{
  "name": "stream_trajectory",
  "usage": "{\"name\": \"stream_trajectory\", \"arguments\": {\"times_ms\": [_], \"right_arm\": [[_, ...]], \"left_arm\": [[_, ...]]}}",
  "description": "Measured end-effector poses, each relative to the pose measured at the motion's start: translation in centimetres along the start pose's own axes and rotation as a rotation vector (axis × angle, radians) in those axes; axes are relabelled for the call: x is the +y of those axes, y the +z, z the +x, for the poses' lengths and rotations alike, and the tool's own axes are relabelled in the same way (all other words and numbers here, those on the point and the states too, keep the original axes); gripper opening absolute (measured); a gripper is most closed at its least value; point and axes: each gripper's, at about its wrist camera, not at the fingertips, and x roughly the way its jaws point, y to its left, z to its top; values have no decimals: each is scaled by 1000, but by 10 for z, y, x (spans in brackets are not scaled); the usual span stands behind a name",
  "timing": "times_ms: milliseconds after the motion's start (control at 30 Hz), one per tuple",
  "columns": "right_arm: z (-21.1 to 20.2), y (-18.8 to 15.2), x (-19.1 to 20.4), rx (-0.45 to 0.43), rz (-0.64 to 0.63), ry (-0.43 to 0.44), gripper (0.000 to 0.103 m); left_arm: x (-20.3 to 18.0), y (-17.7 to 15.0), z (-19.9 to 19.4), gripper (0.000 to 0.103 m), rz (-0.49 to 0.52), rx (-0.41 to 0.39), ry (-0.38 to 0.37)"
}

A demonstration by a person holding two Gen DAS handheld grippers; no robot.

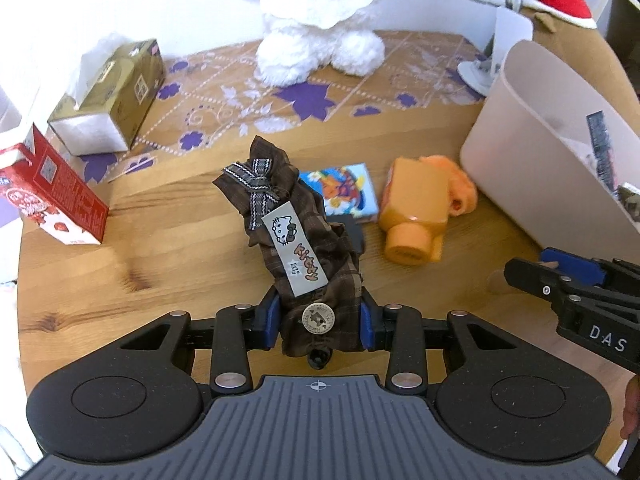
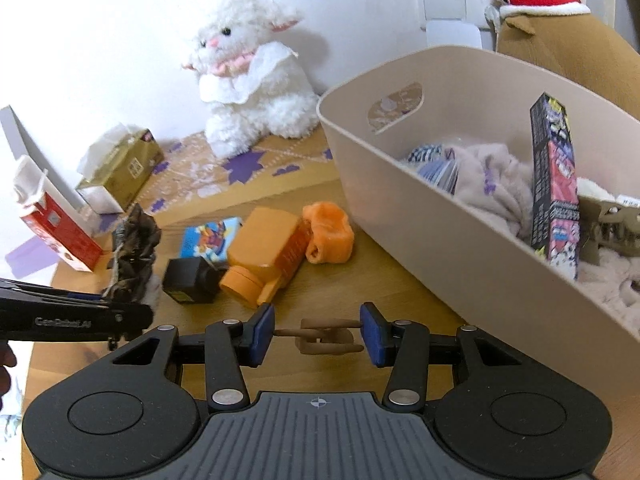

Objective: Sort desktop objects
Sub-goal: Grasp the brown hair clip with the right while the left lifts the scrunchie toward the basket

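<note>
My left gripper (image 1: pixel 318 320) is shut on the lower end of a brown plaid pouch (image 1: pixel 280 216) with a cat label and a bow, held off the wooden table (image 1: pixel 160 272). The same pouch (image 2: pixel 134 248) shows at the left of the right wrist view. A small tan toy (image 2: pixel 324 338) sits crosswise between the blue pads of my right gripper (image 2: pixel 318 334), which is shut on it just in front of the beige bin (image 2: pixel 400 184). In the left wrist view the right gripper (image 1: pixel 532 276) enters from the right edge.
On the table lie an orange bottle (image 2: pixel 264 256), orange plush (image 2: pixel 328 232), a blue picture box (image 2: pixel 208 240) and a black box (image 2: pixel 188 280). A red carton (image 1: pixel 60 200) and tissue box (image 1: pixel 112 96) stand left, a white plush (image 1: pixel 320 20) behind. The bin holds several items.
</note>
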Motion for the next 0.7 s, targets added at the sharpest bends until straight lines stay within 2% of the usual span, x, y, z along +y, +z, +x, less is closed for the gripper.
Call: {"name": "stream_trajectory", "arguments": {"times_ms": [433,700], "right_arm": [[-62,35,-22,-124,0,91,44],[-100,55,-48,-234,16,96,44]], "left_arm": [[-51,29,-34,38,55,-105,-16],[-98,54,-54,38,141,-176,-54]]}}
